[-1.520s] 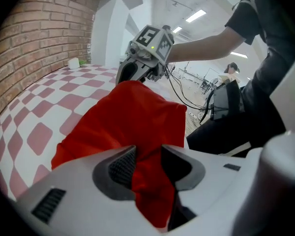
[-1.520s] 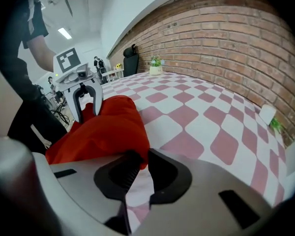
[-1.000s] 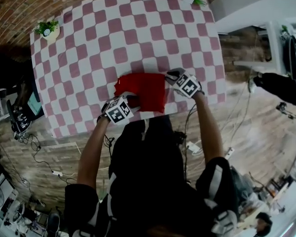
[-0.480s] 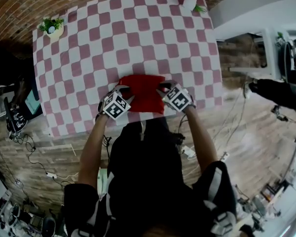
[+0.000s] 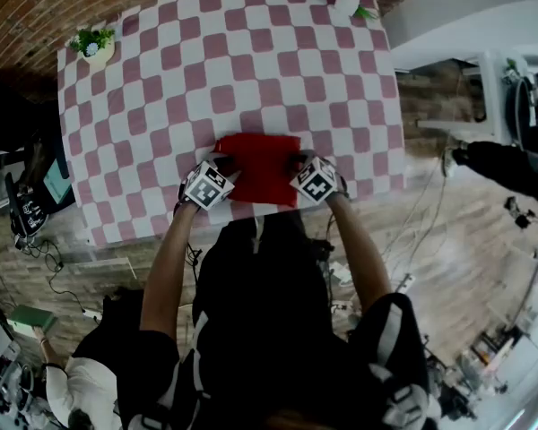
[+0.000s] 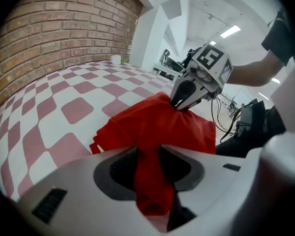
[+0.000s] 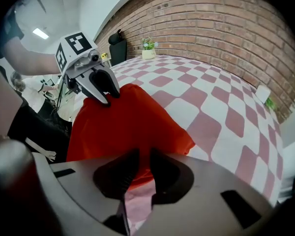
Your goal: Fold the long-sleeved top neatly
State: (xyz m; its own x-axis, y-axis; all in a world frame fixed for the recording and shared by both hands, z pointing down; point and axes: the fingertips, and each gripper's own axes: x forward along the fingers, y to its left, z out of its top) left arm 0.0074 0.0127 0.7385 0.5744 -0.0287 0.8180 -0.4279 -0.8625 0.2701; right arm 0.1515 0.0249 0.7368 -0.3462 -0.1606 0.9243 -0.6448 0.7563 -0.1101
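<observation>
The red long-sleeved top (image 5: 260, 164) lies folded into a small rectangle near the front edge of the checked table (image 5: 161, 106). My left gripper (image 5: 219, 174) grips its near left corner. In the left gripper view a bunched fold of the red top (image 6: 157, 127) runs between the pads of my left gripper (image 6: 147, 154), whose jaws have just been closing on it. My right gripper (image 5: 299, 170) holds the near right corner. In the right gripper view my right gripper (image 7: 143, 156) is shut on the edge of the red top (image 7: 123, 122). Each gripper shows in the other's view, beaks down on the cloth.
A potted plant (image 5: 91, 47) stands at the table's far left corner, and a white cup (image 5: 345, 1) at the far right. The table's front edge runs just below the top. A second person (image 5: 76, 392) is on the floor side at lower left. White furniture (image 5: 484, 70) stands to the right.
The right gripper came in from the top's right side to its near right corner. The left gripper shifted slightly up onto the near left corner. A second person has appeared at lower left.
</observation>
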